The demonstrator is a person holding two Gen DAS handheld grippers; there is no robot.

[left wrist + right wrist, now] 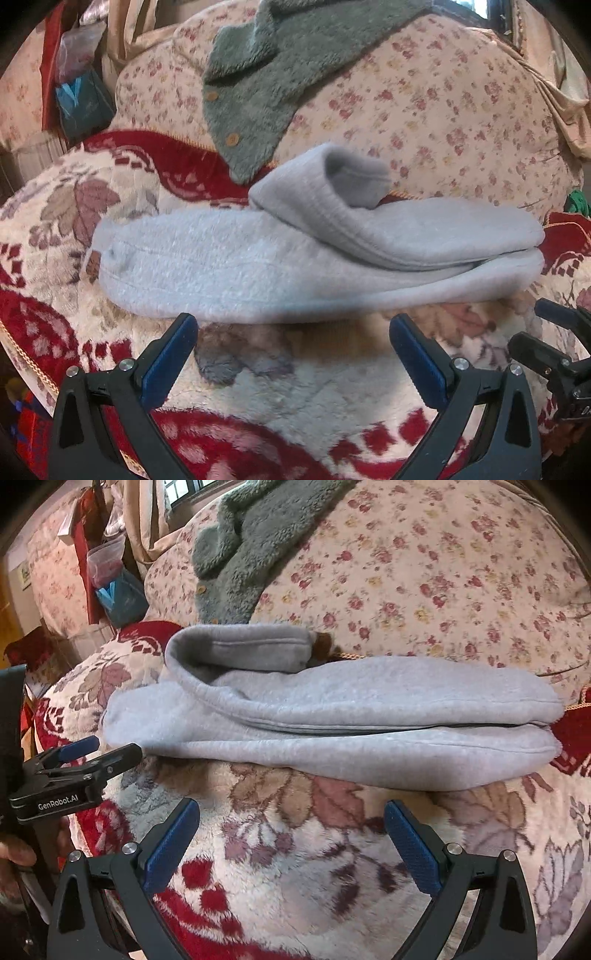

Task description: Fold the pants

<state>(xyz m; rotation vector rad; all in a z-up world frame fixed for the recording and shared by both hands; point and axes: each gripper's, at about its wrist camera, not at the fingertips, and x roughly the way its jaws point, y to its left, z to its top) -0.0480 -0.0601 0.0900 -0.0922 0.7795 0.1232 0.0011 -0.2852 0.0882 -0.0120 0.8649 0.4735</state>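
Observation:
Light grey fleece pants [280,266] lie folded in layers on a red and cream floral blanket [280,384], with a rolled cuff end on top. In the right wrist view the same pants [332,720] stretch across the middle, the cuff at upper left. My left gripper [293,332] stands open just in front of the pants' near edge, nothing between its blue pads. My right gripper [291,818] is open too, a little short of the pants. The left gripper [96,749] also shows at the left edge of the right wrist view, beside the pants' left end.
A green fuzzy jacket [280,74] with wooden buttons lies on a floral quilt [443,110] behind the pants. Bags and a blue packet [81,99] are stacked at the far left. A hand [14,853] holds the left gripper's handle. The right gripper [554,350] shows at the right edge.

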